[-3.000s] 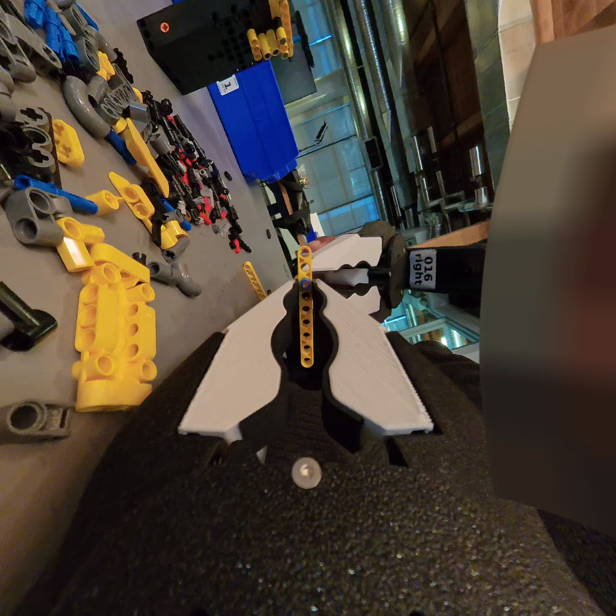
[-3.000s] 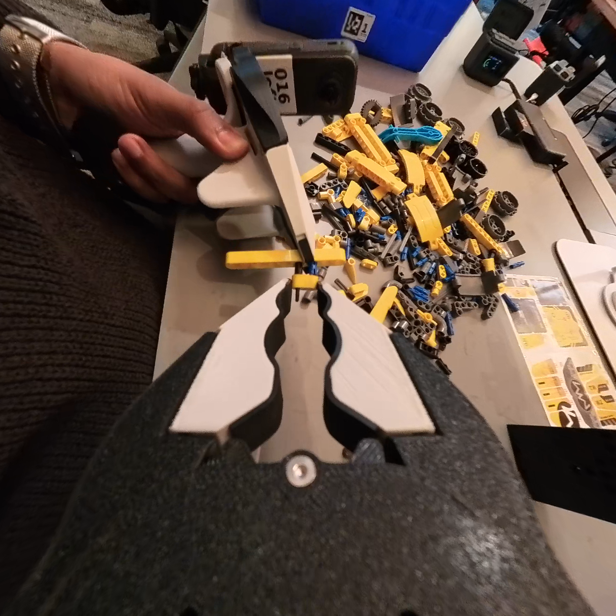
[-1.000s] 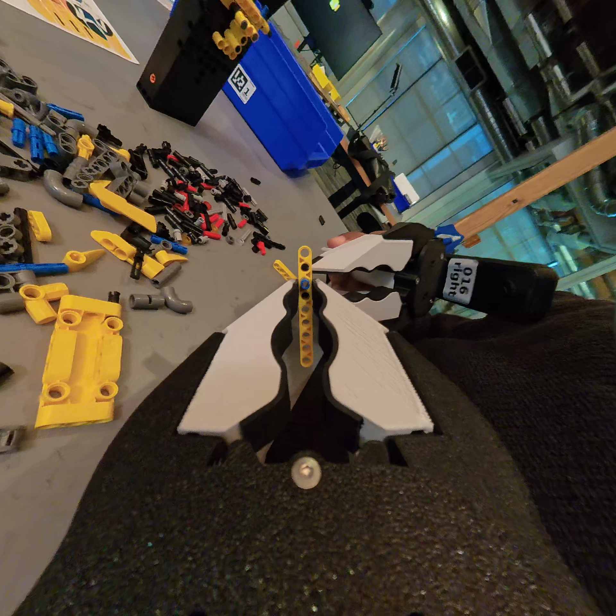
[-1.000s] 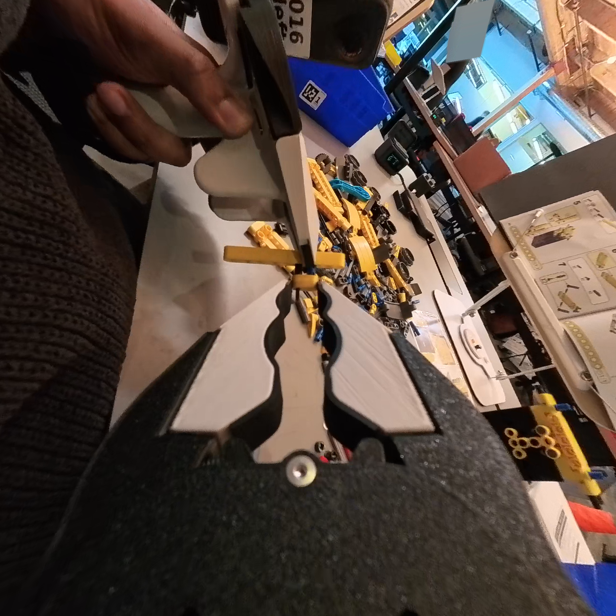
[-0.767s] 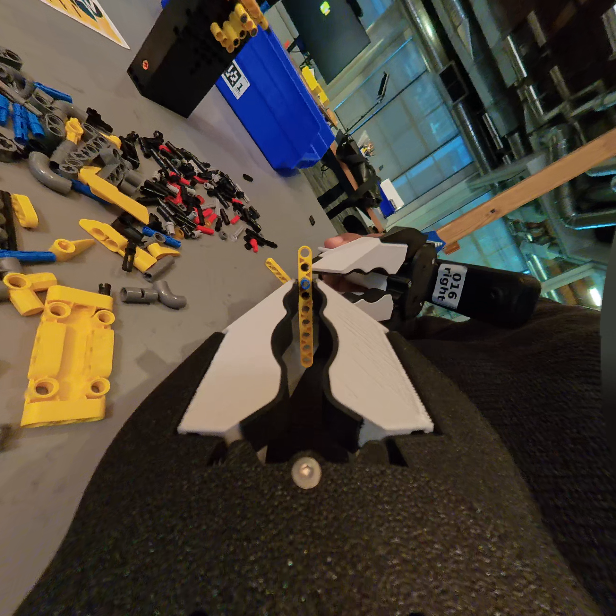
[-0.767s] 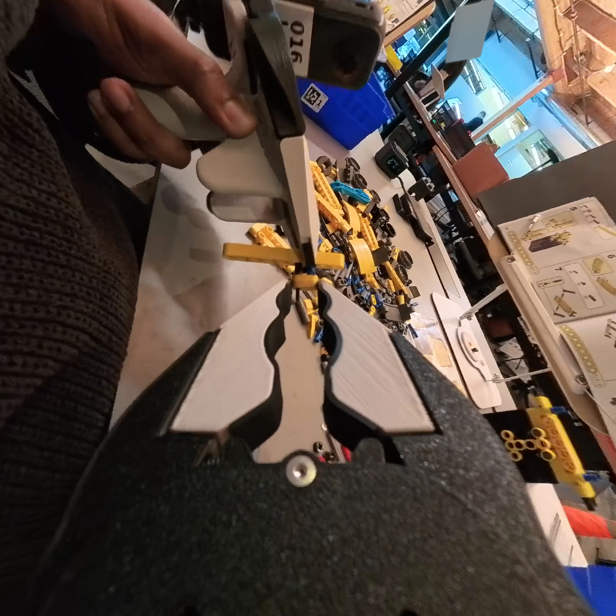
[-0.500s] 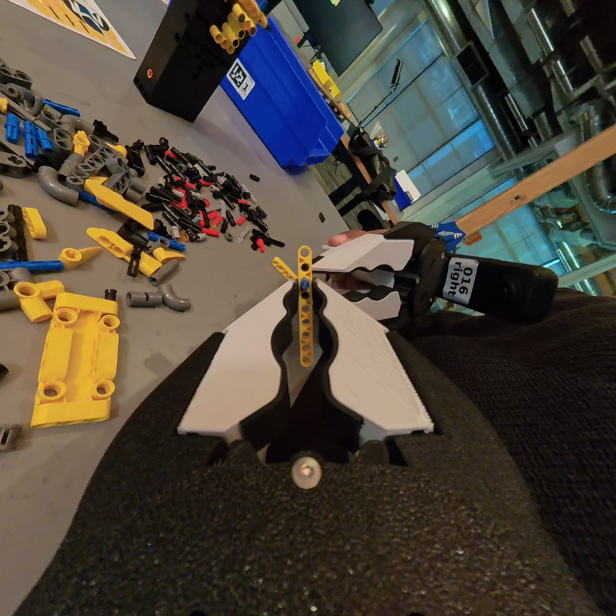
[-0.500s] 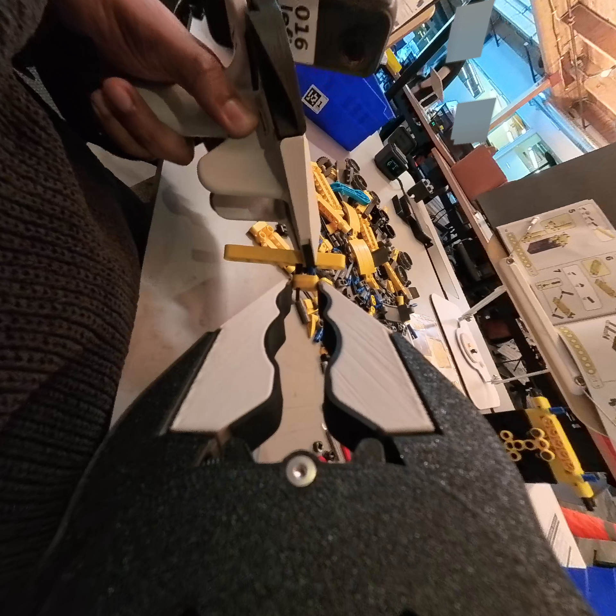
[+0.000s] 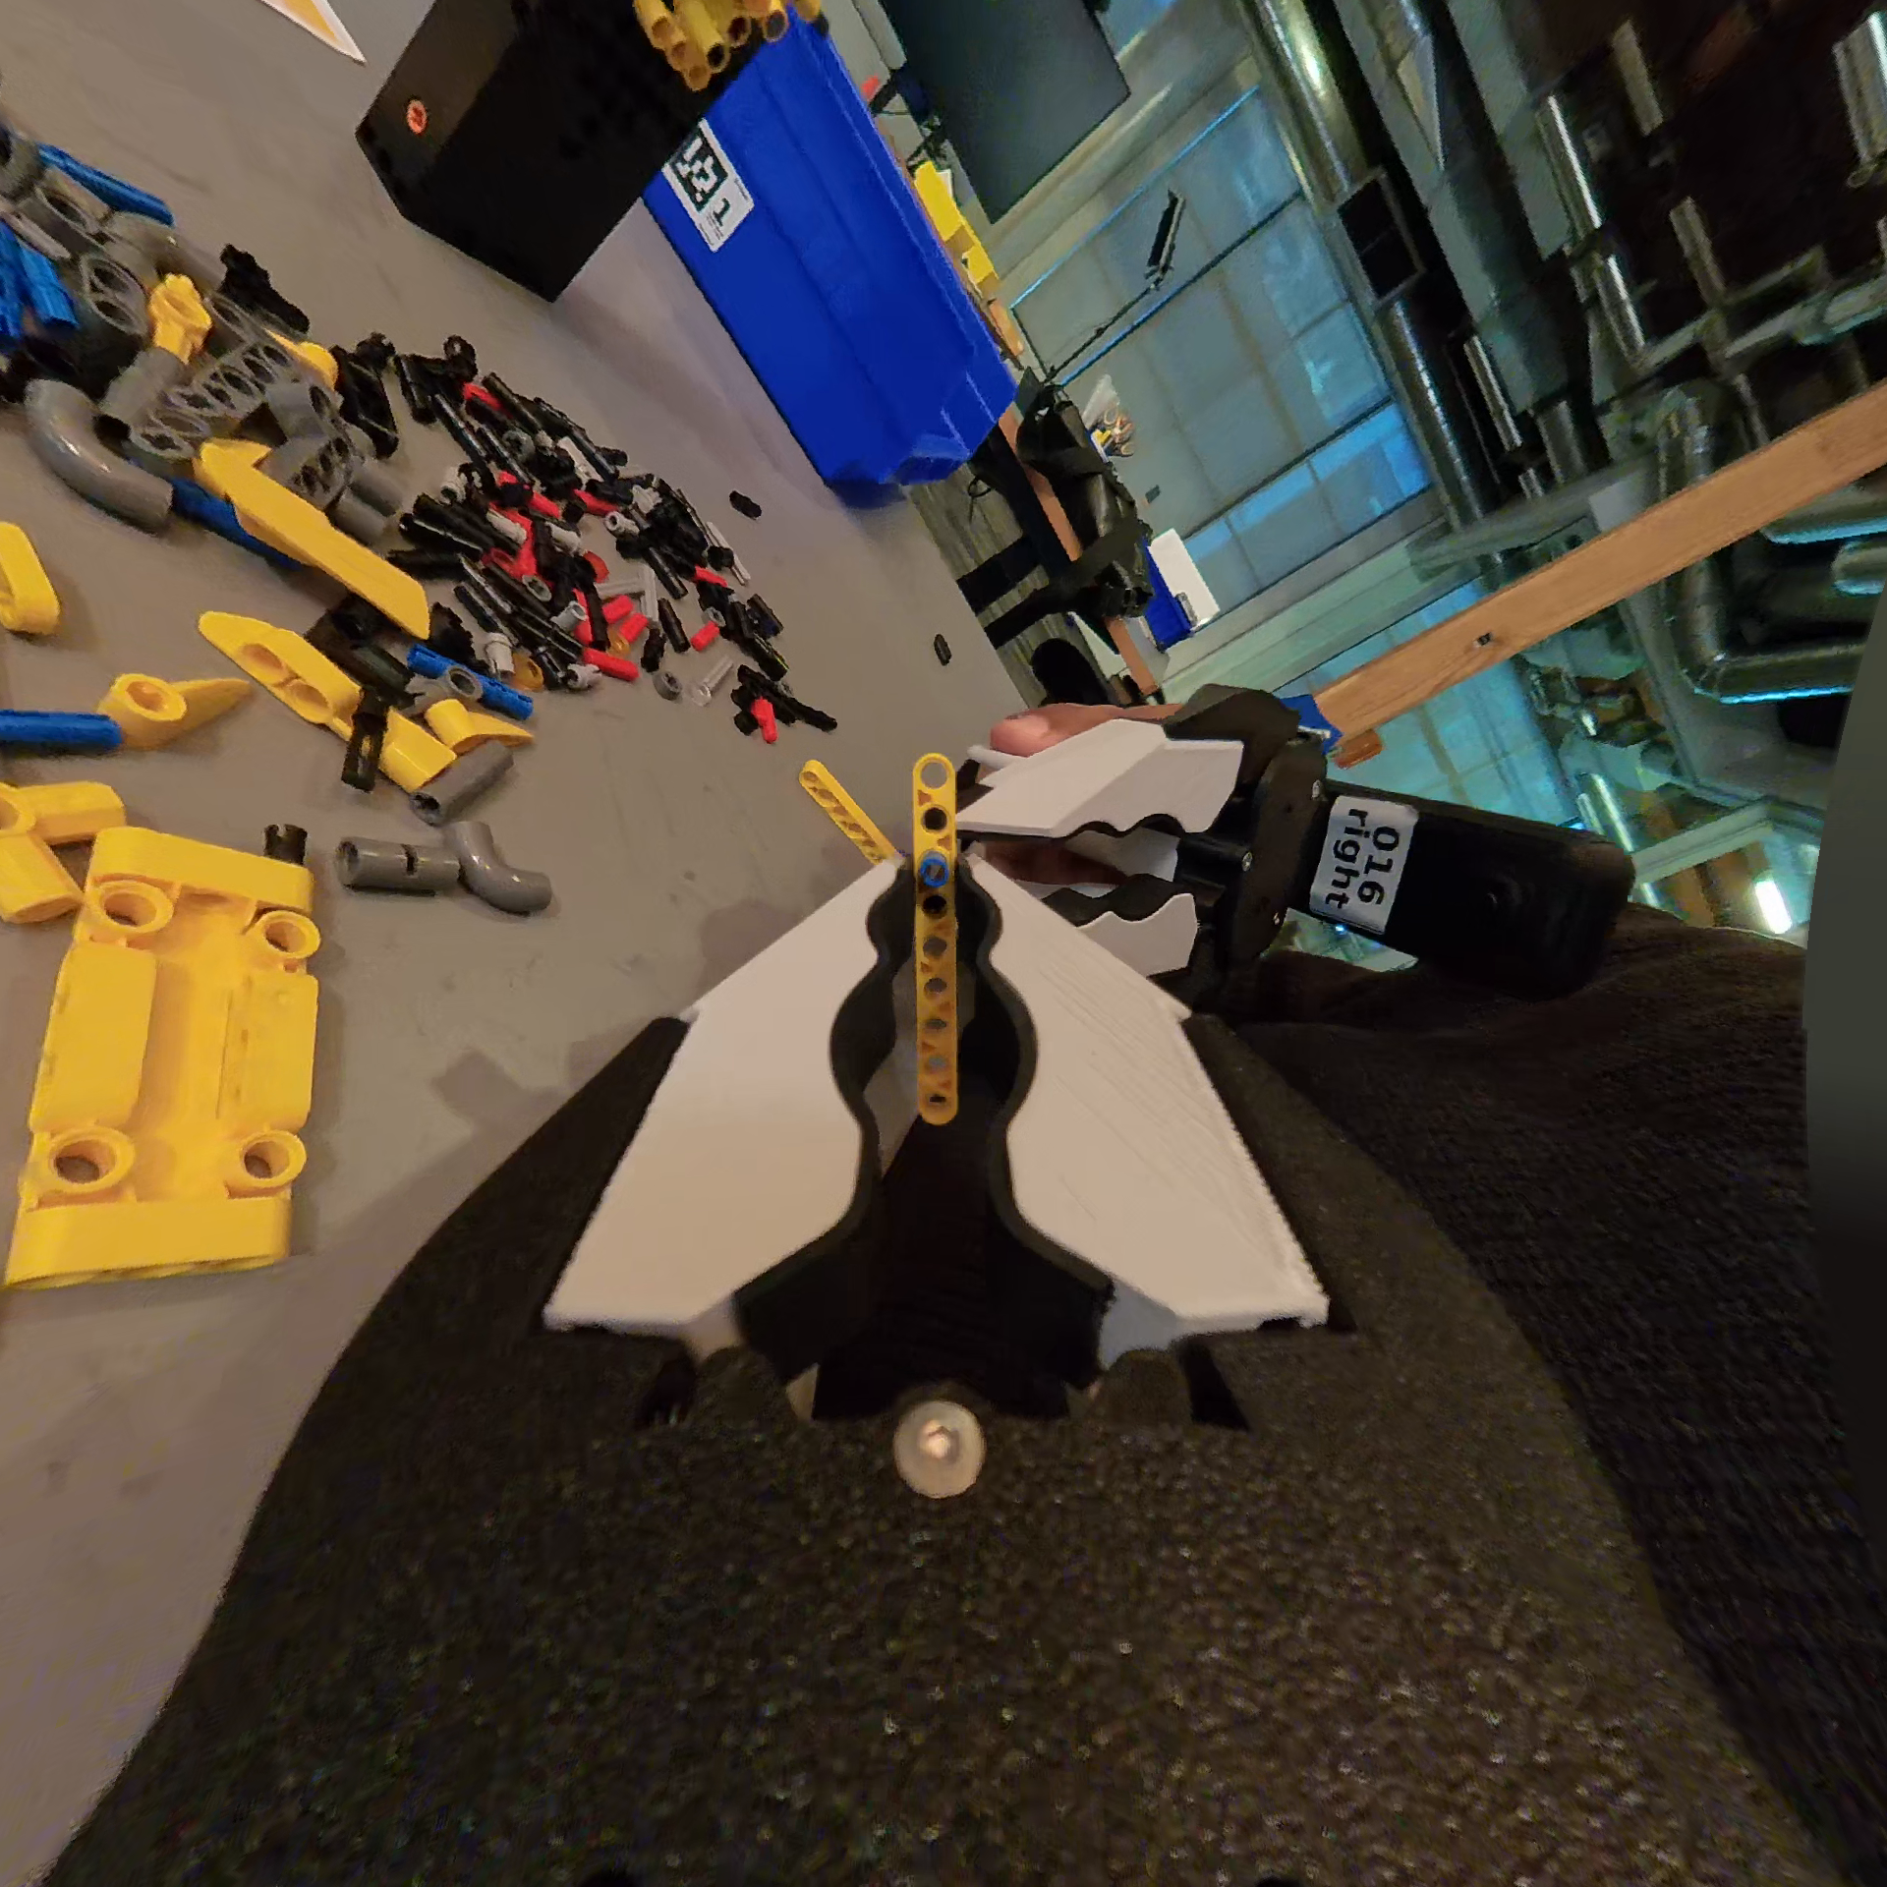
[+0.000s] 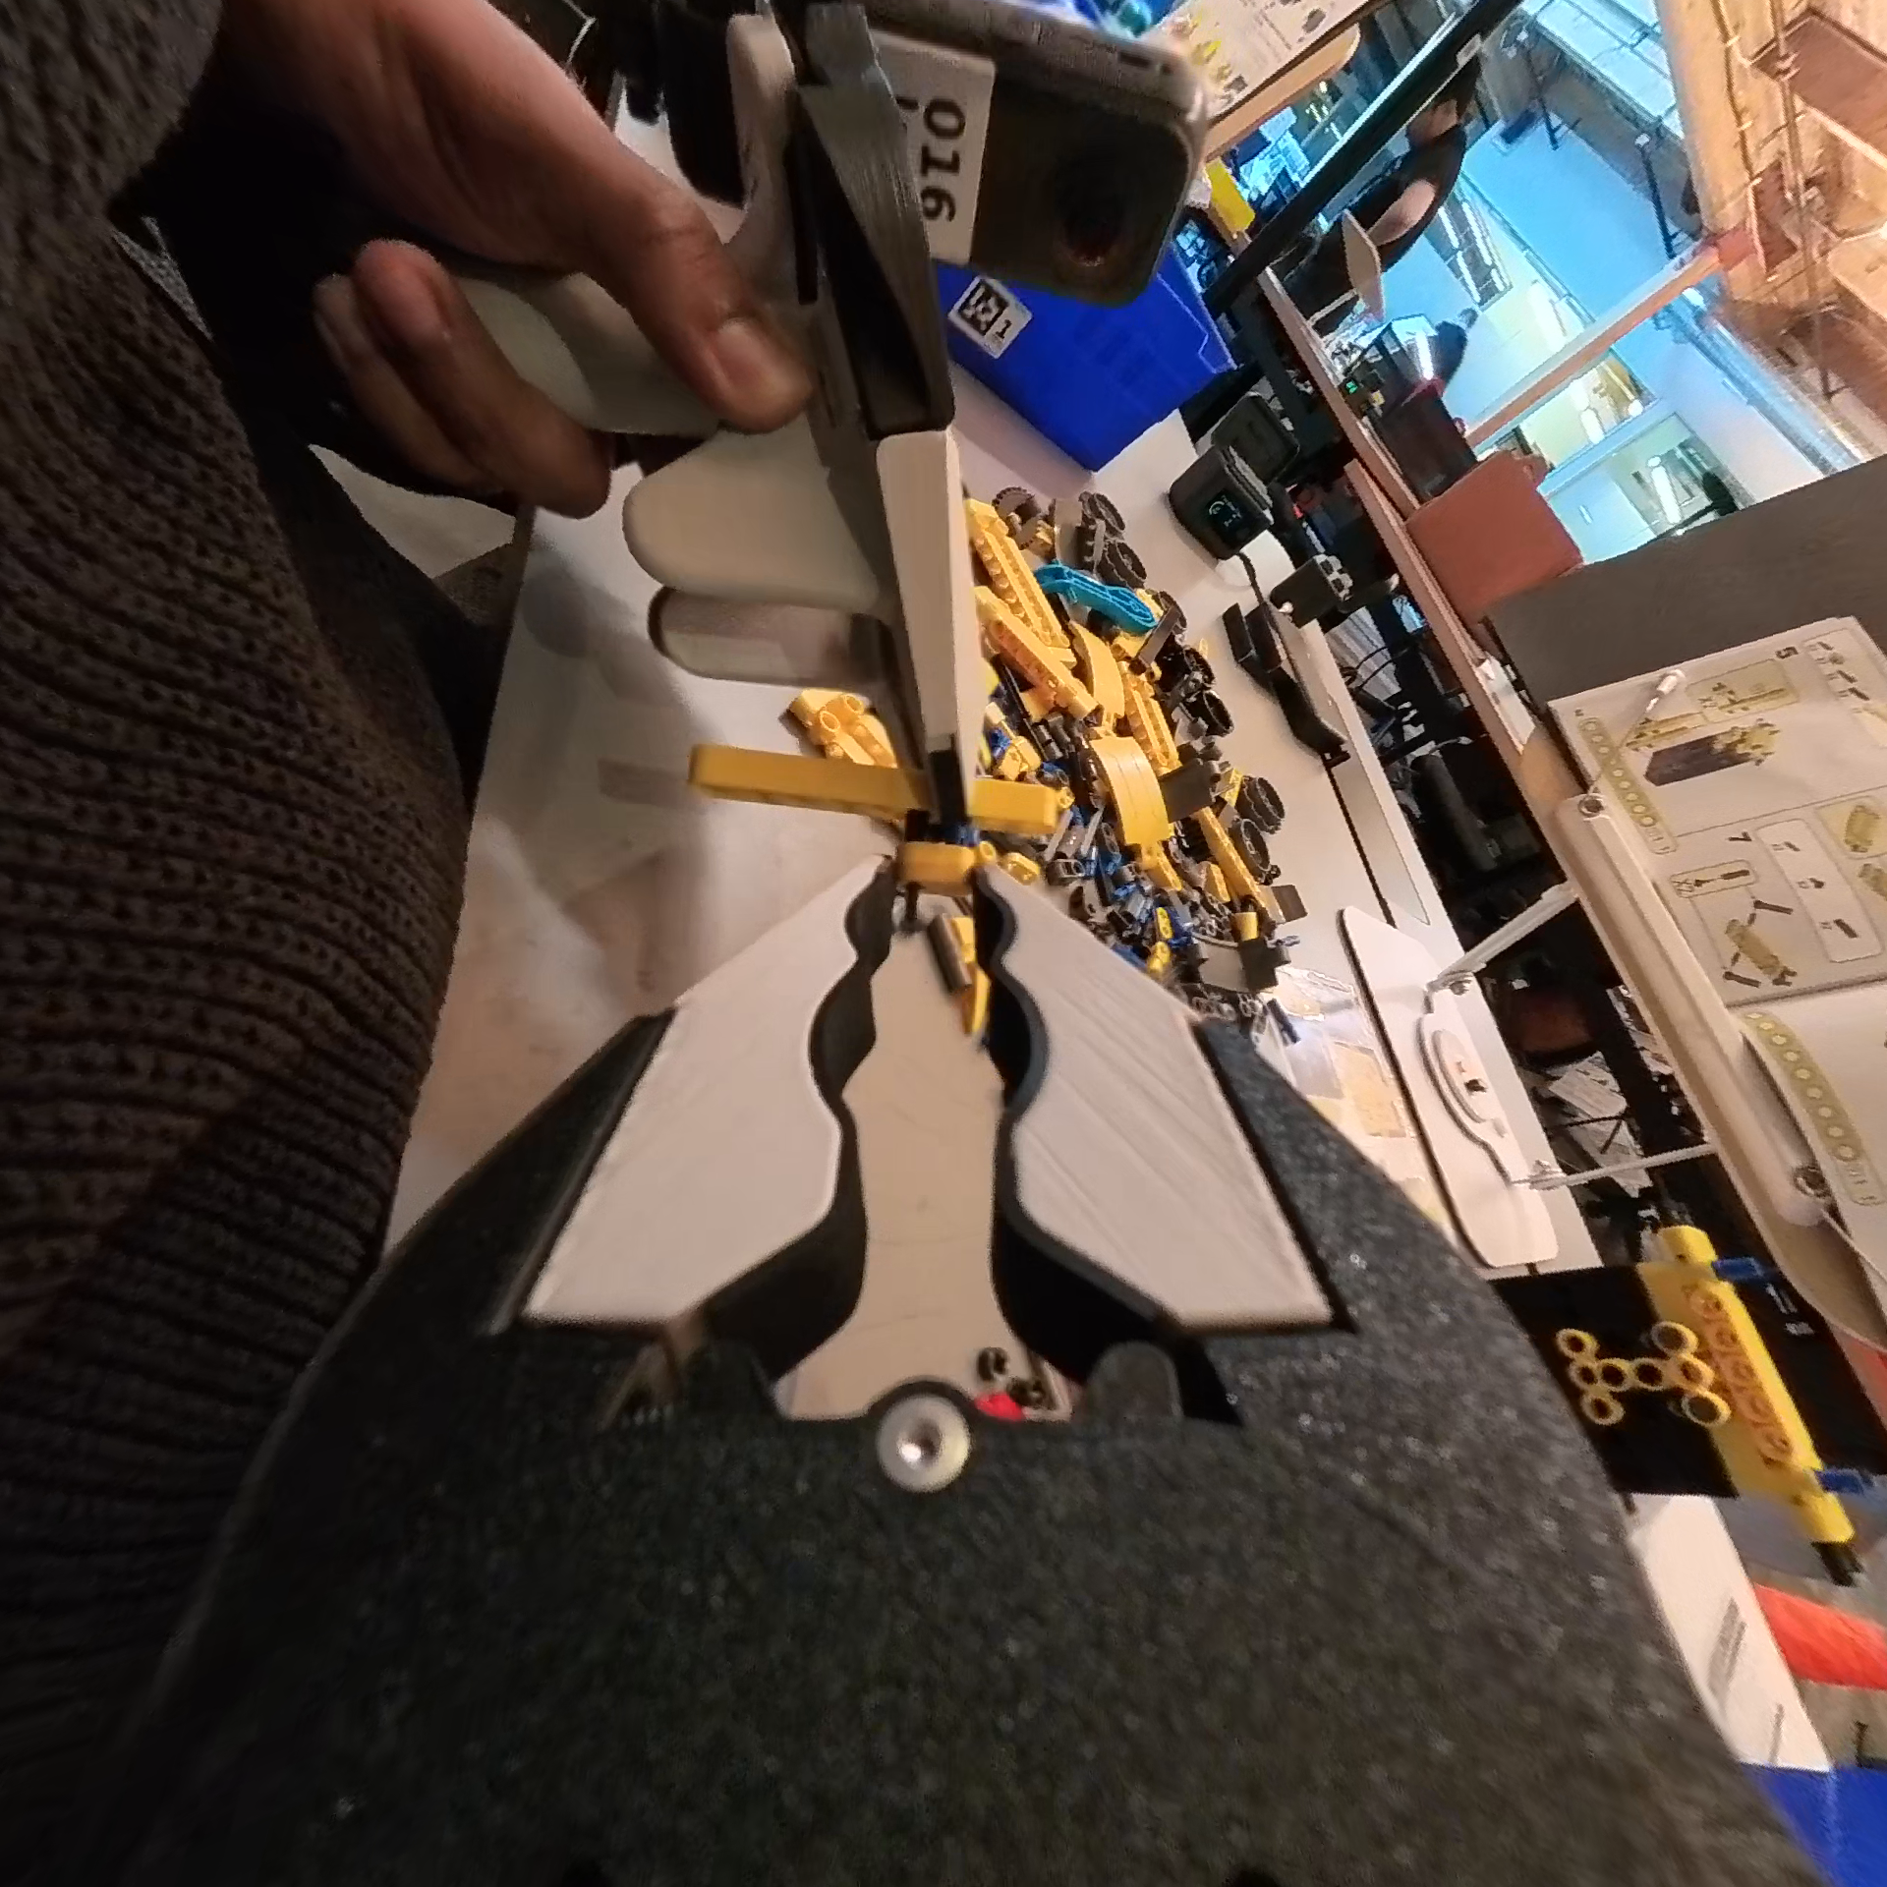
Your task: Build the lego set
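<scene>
Bin [image 9: 848, 306] blue, contents hidden; left gripper [image 9: 934, 878] clamps yellow beam [image 9: 934, 980] — right gripper [image 10: 934, 878] pinching yellow connector [image 10: 934, 866].

White labels w/ printed text noted on both gripper bodies: right gripper [image 9: 965, 837], left gripper [image 10: 945, 791]. Square coded tag on blue bin [image 9: 848, 276]. Printed instruction sheets [image 10: 1736, 817] at right; wording not reproduced.

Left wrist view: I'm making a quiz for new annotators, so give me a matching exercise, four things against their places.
Things:
1. long yellow beam
2. blue bin
3. large yellow panel
4. grey elbow connector

Places:
A. flat on the grey table, far left
B. clamped upright in the left gripper
C. far end of the table, beside a black box
D. on the table between the panel and the gripper

Pairs: 1-B, 2-C, 3-A, 4-D
</scene>
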### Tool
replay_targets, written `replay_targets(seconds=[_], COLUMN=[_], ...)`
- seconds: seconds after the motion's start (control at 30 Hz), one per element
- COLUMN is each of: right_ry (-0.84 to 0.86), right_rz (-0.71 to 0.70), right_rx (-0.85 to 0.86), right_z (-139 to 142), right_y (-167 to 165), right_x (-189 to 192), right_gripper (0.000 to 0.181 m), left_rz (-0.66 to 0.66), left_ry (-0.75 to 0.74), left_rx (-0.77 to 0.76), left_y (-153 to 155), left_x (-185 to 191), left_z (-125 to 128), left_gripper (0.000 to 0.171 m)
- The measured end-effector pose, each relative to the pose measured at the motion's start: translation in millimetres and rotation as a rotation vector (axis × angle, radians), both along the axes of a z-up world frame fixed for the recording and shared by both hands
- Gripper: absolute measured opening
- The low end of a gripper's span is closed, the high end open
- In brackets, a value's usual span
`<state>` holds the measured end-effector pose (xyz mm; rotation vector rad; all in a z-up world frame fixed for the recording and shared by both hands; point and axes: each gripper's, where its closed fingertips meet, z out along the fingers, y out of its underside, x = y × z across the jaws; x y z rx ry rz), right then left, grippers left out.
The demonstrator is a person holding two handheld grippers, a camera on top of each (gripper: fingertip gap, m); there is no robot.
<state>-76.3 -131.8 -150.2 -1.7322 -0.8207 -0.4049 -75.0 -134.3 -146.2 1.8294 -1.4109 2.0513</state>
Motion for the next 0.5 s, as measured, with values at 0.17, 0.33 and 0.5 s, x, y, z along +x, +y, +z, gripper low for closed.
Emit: replay_targets(seconds=[0.17,0.33,0.5], right_ry=[0.098,0.268,0.438], right_rz=[0.033,0.084,0.114], right_rx=[-0.037,-0.102,-0.090], right_z=[-3.4,-9.4,-3.0], right_y=[-8.1,-24.1,-34.5], right_x=[-11.0,-34.3,-46.9], right_gripper=[0.015,0.015,0.015], left_rz=[-0.048,-0.112,-0.204], left_ry=[0.038,0.091,0.104], left_rx=[-0.099,-0.289,-0.372], left_y=[-8.2,-23.5,-35.8], left_x=[-11.1,-33.2,-42.6], left_z=[-4.2,-12.3,-10.8], left_gripper=[0.006,0.006,0.006])
